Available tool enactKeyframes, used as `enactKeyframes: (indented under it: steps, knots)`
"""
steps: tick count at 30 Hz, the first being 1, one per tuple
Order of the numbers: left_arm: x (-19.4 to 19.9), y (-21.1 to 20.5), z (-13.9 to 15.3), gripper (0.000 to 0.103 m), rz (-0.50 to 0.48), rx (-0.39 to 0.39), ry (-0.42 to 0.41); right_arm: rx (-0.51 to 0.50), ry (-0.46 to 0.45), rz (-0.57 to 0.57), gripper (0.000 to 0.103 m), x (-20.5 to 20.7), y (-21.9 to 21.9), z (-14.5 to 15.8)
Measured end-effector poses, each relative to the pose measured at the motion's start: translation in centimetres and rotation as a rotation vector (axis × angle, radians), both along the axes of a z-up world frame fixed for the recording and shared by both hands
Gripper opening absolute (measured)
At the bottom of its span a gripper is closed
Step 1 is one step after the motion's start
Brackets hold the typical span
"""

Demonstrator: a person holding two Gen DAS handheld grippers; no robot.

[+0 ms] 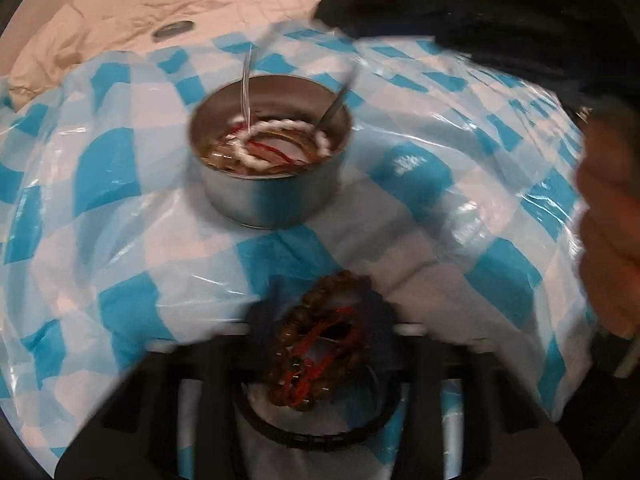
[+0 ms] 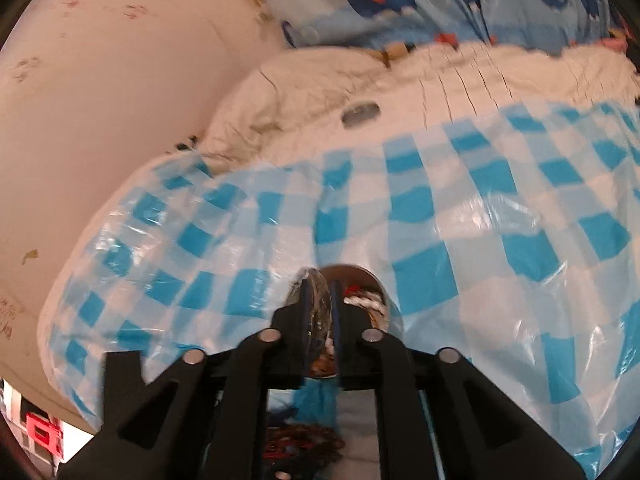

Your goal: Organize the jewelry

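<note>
A round metal tin (image 1: 272, 184) stands on the blue-and-white checked cloth (image 1: 120, 240) and holds several pieces of jewelry, among them a white twisted bracelet (image 1: 280, 140). My left gripper (image 1: 320, 344) is shut on a brown beaded bracelet with red threads (image 1: 320, 340), held just in front of the tin. My right gripper (image 2: 320, 312) is above the tin (image 2: 372, 280), shut on a thin clear bangle (image 2: 318, 304) that hangs down into the tin and shows in the left wrist view (image 1: 246, 88). The white bracelet also shows in the right wrist view (image 2: 364, 302).
A cream quilt (image 1: 132, 12) lies behind the checked cloth, with a small oval metal object (image 1: 172, 30) on it. A blue whale-print fabric (image 2: 400, 0) is at the back. A pale wall (image 2: 100, 100) is to the left. The hand on the right gripper (image 1: 612, 220) is at the right edge.
</note>
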State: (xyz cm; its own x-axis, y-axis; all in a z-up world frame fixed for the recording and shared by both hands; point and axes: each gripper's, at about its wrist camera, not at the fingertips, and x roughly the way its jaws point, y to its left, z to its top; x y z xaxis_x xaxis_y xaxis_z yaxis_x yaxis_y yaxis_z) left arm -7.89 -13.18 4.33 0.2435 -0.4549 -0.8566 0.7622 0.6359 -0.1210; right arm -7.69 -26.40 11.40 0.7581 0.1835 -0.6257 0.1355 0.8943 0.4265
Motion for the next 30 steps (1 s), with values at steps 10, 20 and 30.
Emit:
enactKeyframes:
  steps: [10,20,30]
  knots:
    - [2.0,3.8,2.8,0.01,0.109,-0.222,0.136,0.013,0.064,0.005,0.065,-7.0,-0.2,-2.1]
    - [3.0,7.3,6.8,0.01,0.157,-0.426,0.145,-0.192,0.149,0.313,0.085,-6.3,10.3,-5.9]
    - [3.6,8.3,7.7,0.01,0.194,-0.45,0.13,-0.132,0.111,0.347,0.008,-7.6,9.2,-5.3]
